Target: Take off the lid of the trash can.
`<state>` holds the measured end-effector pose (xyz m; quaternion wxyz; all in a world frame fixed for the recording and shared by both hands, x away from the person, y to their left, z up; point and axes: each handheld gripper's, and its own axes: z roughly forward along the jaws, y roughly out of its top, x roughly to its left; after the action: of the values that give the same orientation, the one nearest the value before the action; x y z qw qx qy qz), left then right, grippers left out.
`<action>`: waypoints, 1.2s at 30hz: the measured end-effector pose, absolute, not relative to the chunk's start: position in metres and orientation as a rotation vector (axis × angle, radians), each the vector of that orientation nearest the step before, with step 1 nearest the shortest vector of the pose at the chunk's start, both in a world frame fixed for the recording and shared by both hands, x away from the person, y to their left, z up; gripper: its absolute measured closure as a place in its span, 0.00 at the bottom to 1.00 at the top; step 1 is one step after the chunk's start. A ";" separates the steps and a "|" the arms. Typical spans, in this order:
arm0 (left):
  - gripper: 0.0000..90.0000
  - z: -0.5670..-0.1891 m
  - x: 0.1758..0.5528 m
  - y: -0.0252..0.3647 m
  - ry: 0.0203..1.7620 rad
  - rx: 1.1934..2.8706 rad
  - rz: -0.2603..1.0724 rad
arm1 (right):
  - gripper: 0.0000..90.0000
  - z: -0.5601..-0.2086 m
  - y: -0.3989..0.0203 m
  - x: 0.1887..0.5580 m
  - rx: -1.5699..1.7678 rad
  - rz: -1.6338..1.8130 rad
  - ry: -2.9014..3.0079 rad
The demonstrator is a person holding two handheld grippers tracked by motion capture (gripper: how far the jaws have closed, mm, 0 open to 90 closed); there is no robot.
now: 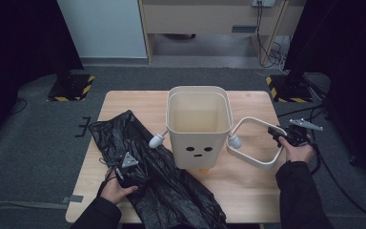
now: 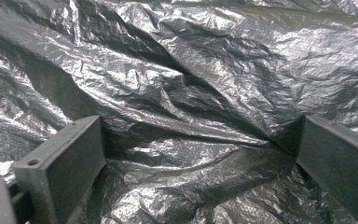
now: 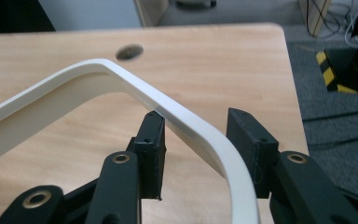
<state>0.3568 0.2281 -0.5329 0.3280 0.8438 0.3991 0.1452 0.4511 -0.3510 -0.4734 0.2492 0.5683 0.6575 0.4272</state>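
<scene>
Black bag (image 1: 157,176): crumpled, glossy plastic, spread from about nine o'clock down to six o'clock of the bin, lying flat on the wooden table (image 1: 248,191).
Left gripper (image 1: 124,172): resting on the bag at roughly eight o'clock of the bin. In the left gripper view its jaws stand wide apart with wrinkled film (image 2: 191,116) lying between them; neither pad pinches it.
Bin (image 1: 198,126): cream, square with rounded corners, upright at the table's middle, empty inside, a small face printed on the near wall and stubby arm-like knobs on both sides.
Rim ring (image 1: 257,143): a loose cream frame off the bin, lying at three o'clock of it, its near end just beside the bin's right knob.
Right gripper (image 1: 281,136): at the ring's far-right corner. The right gripper view shows the ring's curved bar (image 3: 186,126) running between half-closed jaws; the left pad touches it, the other seems just clear, so a firm hold is doubtful.
Doing it well: I'd judge the bag goes in first, so gather one edge of film into a proper pinch before lifting. Keep the ring level and squarely clamped, as a corner grip may let it swing.
</scene>
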 end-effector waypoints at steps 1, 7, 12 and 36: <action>0.00 -0.533 0.357 0.228 1.044 2.210 0.381 | 0.65 -0.478 -0.352 0.450 1.563 1.161 1.794; 0.00 -0.533 0.357 0.228 1.041 2.211 0.384 | 0.65 -0.497 -0.355 0.448 1.567 1.052 1.933; 0.01 -0.533 0.357 0.228 1.043 2.212 0.385 | 0.65 -0.511 -0.359 0.444 1.599 1.020 2.001; 0.23 -0.501 0.374 0.290 1.354 1.859 0.623 | 0.52 -0.522 -0.351 0.427 1.513 0.910 2.155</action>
<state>0.3739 0.2902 -0.5005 0.3705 0.7248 0.5277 0.2429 0.4267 -0.3505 -0.5217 0.1771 0.5345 0.7614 0.3214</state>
